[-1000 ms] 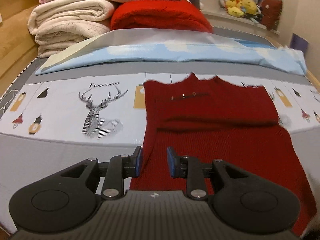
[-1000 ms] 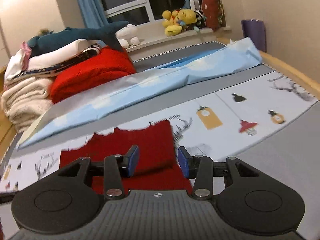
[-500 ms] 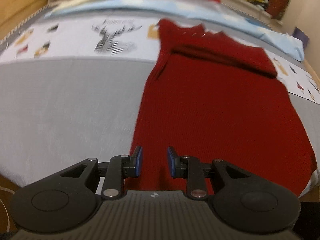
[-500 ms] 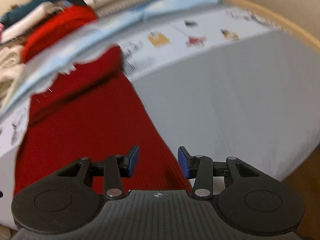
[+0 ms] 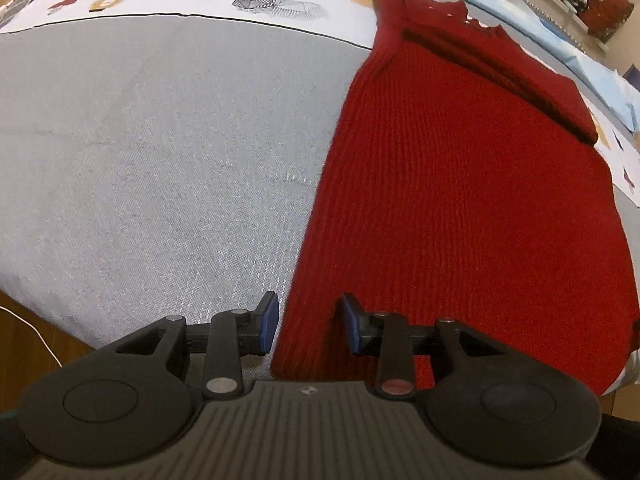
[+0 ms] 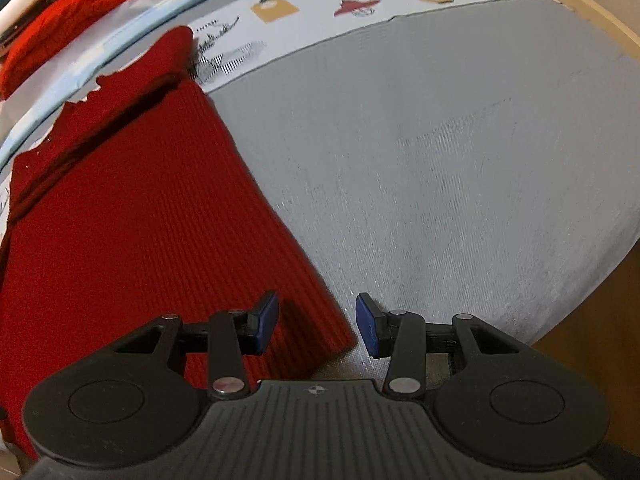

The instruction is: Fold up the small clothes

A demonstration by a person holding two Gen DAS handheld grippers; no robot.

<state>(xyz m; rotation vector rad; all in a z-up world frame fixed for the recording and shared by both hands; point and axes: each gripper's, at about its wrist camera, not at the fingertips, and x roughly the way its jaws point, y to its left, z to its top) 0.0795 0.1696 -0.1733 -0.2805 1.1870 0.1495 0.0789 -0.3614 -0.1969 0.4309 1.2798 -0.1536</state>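
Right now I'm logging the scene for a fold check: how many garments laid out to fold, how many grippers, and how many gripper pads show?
Garments laid out: 1, the red knit on the bed
Grippers: 2, left gripper, jaws opening, and right gripper
Blue pads: 4
Total: 7

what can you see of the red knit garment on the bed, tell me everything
The red knit garment is dark red, ribbed, and looks like soft wool. It lies flat and lengthwise on the grey bedsheet, its far end folded over in a band with a scalloped edge reaching the printed strip. Its near corners sit under both grippers' open fingers; no grip is visible.
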